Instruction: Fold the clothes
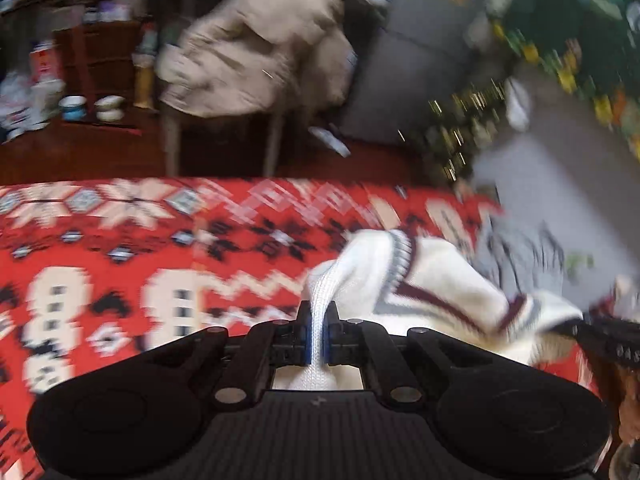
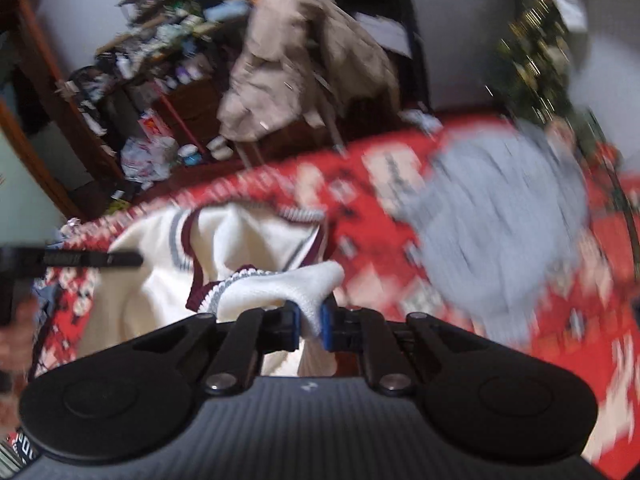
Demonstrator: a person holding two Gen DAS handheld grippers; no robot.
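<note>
the white sweater [image 2: 248, 240] with maroon and grey trim is bunched and lifted above the red patterned blanket [image 1: 120, 240], not lying flat or in any neat fold, so by my reading this garment is mid-handling and its folding is still to finish; the motion blur makes it hard to say which fold is in hand. to its right, farther off on the same blanket, a grey garment [image 2: 500, 220] lies loosely crumpled rather than squared up, so it looks to need folding as well, though the blur hides its exact shape. the left gripper [image 1: 318, 332] has its jaws nearly closed, pinching a narrow ridge of the sweater's white knit between the blue pads. the right gripper [image 2: 308, 326] likewise has its jaws drawn in tight on a thicker wad of the same sweater, near the striped collar, with cloth spilling over the top of the pads.
</note>
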